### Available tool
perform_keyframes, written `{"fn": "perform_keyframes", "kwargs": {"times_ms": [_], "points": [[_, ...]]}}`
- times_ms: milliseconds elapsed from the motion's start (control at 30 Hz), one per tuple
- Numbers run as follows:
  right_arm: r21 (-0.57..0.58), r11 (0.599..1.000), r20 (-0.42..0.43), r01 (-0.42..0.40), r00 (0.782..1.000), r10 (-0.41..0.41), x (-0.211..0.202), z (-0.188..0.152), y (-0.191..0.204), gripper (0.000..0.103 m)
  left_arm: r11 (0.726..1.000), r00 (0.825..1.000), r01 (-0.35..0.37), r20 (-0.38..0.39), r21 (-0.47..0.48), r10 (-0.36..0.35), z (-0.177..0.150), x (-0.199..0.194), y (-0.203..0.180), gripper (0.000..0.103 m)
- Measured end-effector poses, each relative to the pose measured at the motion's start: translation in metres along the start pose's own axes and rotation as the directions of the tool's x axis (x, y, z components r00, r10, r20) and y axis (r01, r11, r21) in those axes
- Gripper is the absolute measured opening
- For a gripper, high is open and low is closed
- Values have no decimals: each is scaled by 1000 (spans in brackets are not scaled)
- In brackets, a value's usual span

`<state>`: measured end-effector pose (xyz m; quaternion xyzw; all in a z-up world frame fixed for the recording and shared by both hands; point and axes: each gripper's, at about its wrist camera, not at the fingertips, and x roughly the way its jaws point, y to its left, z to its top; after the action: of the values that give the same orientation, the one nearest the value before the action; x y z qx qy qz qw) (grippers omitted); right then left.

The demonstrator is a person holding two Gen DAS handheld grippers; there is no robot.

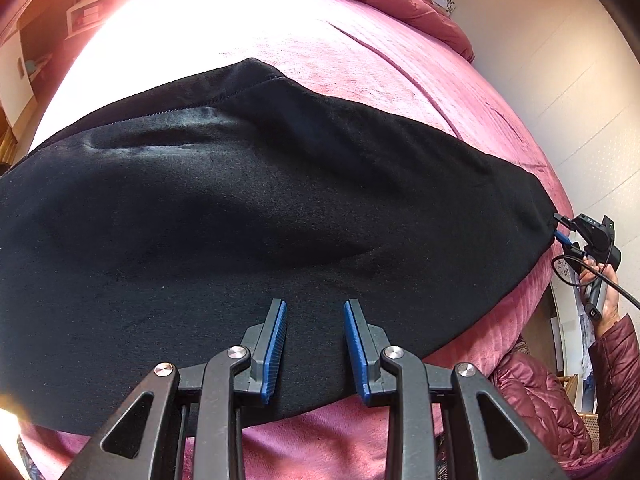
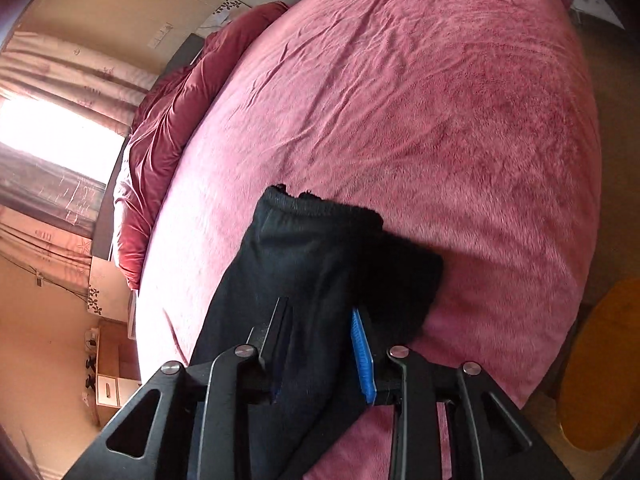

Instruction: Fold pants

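The black pants [image 1: 248,208] lie spread across the pink bed [image 1: 400,80]. The left claw [image 1: 315,344] hovers over their near edge, parted, gripping nothing. The right claw [image 2: 320,344] stands partly spread with a pant end between its fingers; whether the pads press it is hard to tell against the black cloth.

Black pants [image 1: 248,208] lying on rose-pink bedspread [image 2: 440,100]; blue pads [image 1: 276,344] showing; quilted maroon sleeve [image 1: 616,360]; possibly floral-patterned curtains [image 2: 72,68]

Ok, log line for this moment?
stage: mid-fold | pants: flat on bed | left gripper: open above | right gripper: open, cloth between
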<state>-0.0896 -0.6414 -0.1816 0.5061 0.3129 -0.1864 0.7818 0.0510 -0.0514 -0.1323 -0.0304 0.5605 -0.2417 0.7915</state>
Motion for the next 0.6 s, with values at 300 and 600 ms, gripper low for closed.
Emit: {"fn": "perform_keyframes", "kwargs": {"times_ms": [300, 600], "points": [[-71, 994, 51, 86, 995, -82, -26, -2, 10, 6, 1000, 1000, -2, 1, 5, 2, -1, 1, -2, 30], [-20, 986, 1, 168, 986, -168, -4, -6, -22, 6, 1000, 1000, 2, -4, 7, -2, 1, 3, 0, 30]]}}
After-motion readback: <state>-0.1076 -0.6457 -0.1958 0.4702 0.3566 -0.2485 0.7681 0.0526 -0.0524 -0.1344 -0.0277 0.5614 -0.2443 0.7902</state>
